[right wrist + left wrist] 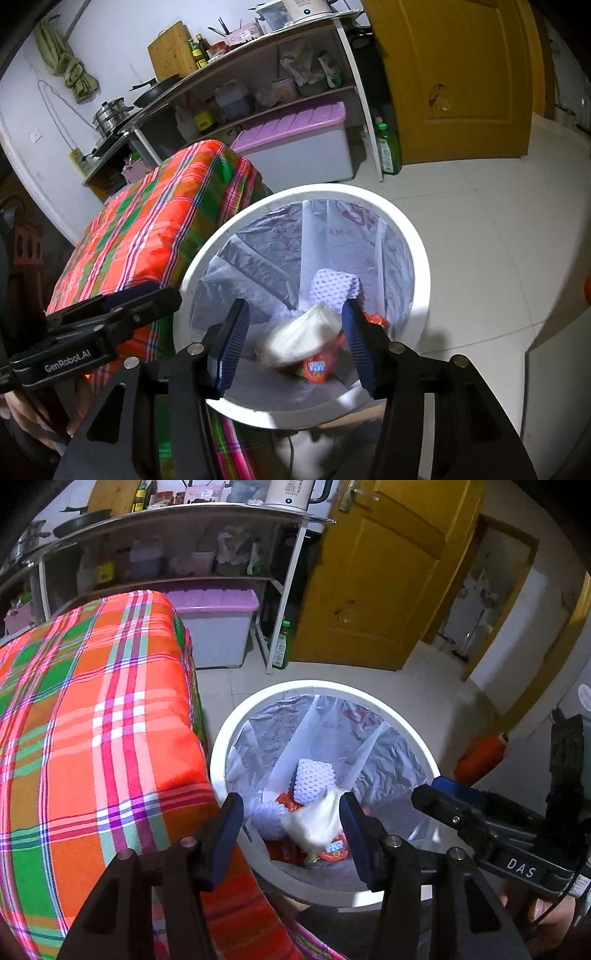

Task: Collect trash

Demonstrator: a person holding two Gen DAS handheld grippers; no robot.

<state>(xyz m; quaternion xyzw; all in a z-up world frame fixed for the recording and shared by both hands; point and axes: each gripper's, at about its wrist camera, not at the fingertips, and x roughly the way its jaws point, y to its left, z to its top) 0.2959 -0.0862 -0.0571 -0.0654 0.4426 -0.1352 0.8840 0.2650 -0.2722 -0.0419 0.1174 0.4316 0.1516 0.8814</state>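
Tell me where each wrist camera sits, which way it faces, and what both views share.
Left wrist: on the left gripper, angled down into the white bin; right gripper enters at right.
Right wrist: on the right gripper, angled down into the bin; left gripper at left.
Shared: bin, crumpled white wrapper, plaid cloth.

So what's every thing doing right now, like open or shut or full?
Left gripper: open, empty, above the bin.
Right gripper: open, empty, above the bin.
Trash bin: upright, lined with a bag, trash inside.
White wad: blurred, inside the bin.
Yellow door: shut.
Purple-lidded box: lid on.
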